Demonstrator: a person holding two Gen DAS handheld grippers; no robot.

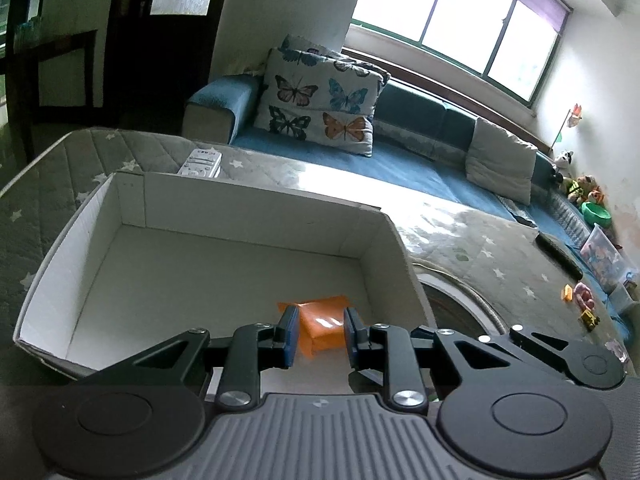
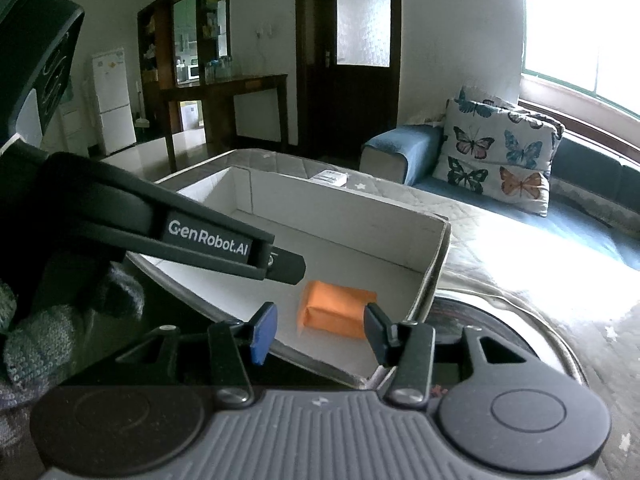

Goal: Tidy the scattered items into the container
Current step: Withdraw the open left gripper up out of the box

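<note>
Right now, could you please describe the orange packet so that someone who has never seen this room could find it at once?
Start at the grey star-patterned quilted table cover in front of the blue sofa; on it stands a white open cardboard box. The orange packet lies on the box floor near its right wall. It is the only thing inside the box; the white remote control lies outside, beyond the far wall.

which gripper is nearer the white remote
Left. Left gripper is over the box floor, remote beyond the far wall; right gripper sits back at the near rim.
</note>
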